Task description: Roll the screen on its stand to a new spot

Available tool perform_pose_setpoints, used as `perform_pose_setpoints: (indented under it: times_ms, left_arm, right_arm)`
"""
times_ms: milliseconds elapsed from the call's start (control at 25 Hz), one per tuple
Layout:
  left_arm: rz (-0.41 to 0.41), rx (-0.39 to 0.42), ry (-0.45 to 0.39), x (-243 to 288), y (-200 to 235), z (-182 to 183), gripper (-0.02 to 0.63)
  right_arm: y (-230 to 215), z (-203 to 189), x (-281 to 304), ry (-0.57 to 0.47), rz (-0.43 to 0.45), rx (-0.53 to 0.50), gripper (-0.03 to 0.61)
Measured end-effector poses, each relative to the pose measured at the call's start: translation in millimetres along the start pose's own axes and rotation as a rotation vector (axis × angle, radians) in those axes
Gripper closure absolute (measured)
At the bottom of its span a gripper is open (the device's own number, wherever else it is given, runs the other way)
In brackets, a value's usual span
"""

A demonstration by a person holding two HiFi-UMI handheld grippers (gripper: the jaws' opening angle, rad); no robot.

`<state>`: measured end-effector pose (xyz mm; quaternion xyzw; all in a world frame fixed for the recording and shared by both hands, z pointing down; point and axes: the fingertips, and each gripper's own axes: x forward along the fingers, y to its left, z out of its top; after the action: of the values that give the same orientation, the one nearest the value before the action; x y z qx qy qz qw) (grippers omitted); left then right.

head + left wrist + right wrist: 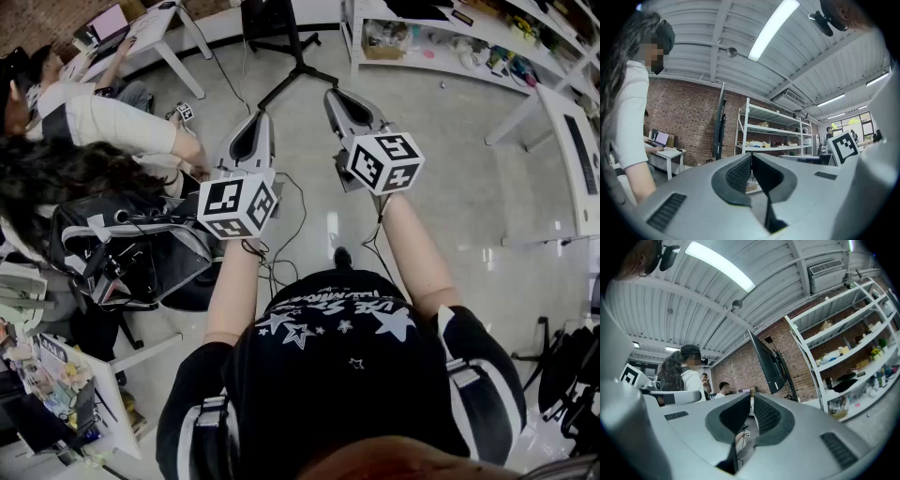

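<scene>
I count two grippers of mine: the left gripper [260, 116] and the right gripper [335, 97]. There is one screen [768, 364] on one stand [298, 70], one white shelf unit [836, 357] to its right, and three people [688, 373] far left.

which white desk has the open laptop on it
The upper-left white desk in the head view carries the open laptop; the right-edge white desk shows none.

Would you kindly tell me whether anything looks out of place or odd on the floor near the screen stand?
Nothing looks damaged or spilled. One thing stands out: loose black cables trail by the person's feet, between them and the screen stand's base. Rolling the stand this way might snag them.
</scene>
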<state>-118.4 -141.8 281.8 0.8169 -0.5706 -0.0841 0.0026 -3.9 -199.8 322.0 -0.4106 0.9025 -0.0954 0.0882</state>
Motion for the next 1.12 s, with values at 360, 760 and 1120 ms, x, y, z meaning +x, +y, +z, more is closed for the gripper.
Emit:
perform_pose_setpoints:
  times_ms: [360,760,1120]
  left_arm:
    - [0.113,0.012,-0.019,45.5,0.3,3.6,0.601]
    - [0.133,-0.003,-0.025,81.8,35.4,-1.4,0.6]
    - [0.145,-0.031,-0.025,162.5,100.4,4.2,0.6]
  right_arm:
    - [-60.1,6.1,24.9,0.014,0.057,0.024,0.569]
    - [-74.5,-3.6,59.0,0.009,0.039,-0.041,0.552]
    - [-96.5,20.0,160.6,0.048,0.08,-0.078,0.515]
